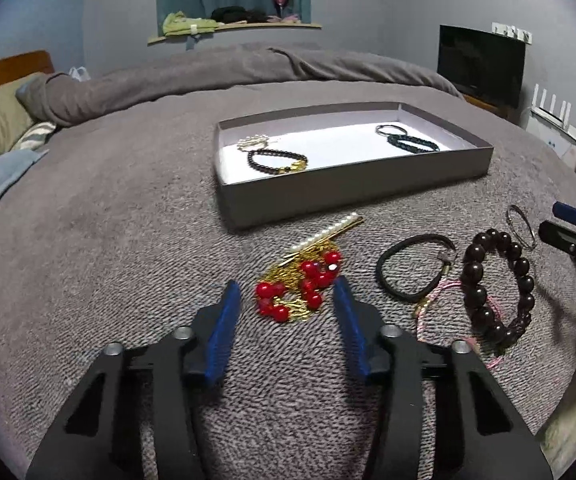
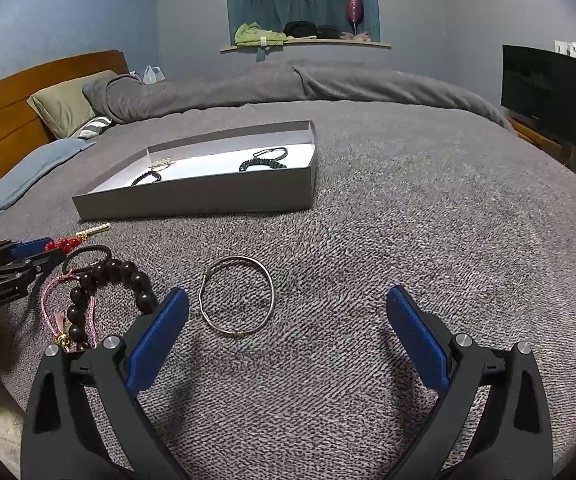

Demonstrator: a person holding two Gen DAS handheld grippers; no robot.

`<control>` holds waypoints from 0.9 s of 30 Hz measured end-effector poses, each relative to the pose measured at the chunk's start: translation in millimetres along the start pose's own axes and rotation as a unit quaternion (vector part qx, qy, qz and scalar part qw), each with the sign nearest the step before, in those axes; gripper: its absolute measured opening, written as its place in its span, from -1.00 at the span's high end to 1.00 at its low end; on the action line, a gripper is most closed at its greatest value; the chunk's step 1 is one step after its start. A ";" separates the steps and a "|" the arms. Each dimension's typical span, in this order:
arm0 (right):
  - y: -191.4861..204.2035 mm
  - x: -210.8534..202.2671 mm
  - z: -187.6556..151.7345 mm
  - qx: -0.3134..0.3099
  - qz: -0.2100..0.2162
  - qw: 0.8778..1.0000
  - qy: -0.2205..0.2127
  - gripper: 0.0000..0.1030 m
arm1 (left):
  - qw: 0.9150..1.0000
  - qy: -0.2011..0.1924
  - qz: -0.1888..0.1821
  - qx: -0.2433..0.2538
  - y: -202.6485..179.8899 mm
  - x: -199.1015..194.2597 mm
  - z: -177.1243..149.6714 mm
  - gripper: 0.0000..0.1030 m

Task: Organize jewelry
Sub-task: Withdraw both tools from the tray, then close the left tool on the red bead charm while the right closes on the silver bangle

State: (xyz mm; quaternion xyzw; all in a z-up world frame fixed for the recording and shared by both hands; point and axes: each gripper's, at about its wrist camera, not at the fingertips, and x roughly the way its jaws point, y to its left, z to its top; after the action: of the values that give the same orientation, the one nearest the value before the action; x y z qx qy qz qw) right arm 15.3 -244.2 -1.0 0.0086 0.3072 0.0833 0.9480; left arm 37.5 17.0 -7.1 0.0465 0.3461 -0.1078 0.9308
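A grey box (image 1: pixel 352 190) (image 2: pixel 208 196) on the bed holds a black bead bracelet (image 1: pixel 277 161), a pearl piece (image 1: pixel 251 143) and dark braided bracelets (image 1: pixel 410 142). My left gripper (image 1: pixel 286 292) is open, its blue fingers on either side of a red-bead and gold ornament (image 1: pixel 300 286) with a pearl hairpin (image 1: pixel 330 232). To its right lie a black hair tie (image 1: pixel 414 266), a pink cord bracelet (image 1: pixel 454 316) and a dark bead bracelet (image 1: pixel 498 286) (image 2: pixel 112 294). My right gripper (image 2: pixel 288 300) is open and empty, just behind a thin silver bangle (image 2: pixel 237 295).
The grey blanket (image 2: pixel 408 220) covers the bed. Pillows (image 2: pixel 64 104) and a wooden headboard (image 2: pixel 12 100) are at the left. A dark TV (image 2: pixel 542 92) stands at the right. A window shelf with clothes (image 2: pixel 304 38) is on the far wall.
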 end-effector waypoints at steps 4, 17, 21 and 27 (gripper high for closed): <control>2.5 0.8 -0.3 -0.005 0.005 1.000 0.003 -0.89 | 1.000 0.003 -0.010 -0.006 1.3 2.5 1.4 0.31; 5.0 0.9 -1.8 -0.012 0.010 1.000 0.006 -0.89 | 0.999 -0.024 -0.024 -0.005 -0.9 -11.0 3.6 0.69; 5.2 1.2 -1.5 -0.009 0.012 1.000 0.007 -0.84 | 0.999 -0.035 -0.024 -0.014 3.8 -15.6 4.7 0.69; 6.9 10.7 -2.2 -0.009 0.007 0.999 0.032 0.02 | 0.999 -0.030 -0.026 -0.010 2.6 -14.7 4.3 0.71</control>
State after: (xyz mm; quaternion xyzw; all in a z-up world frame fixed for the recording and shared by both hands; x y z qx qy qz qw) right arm 21.5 -235.7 -8.5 -0.0003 0.3363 0.0926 0.9372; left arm 29.9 21.4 5.8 0.0251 0.3198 -0.1299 0.9382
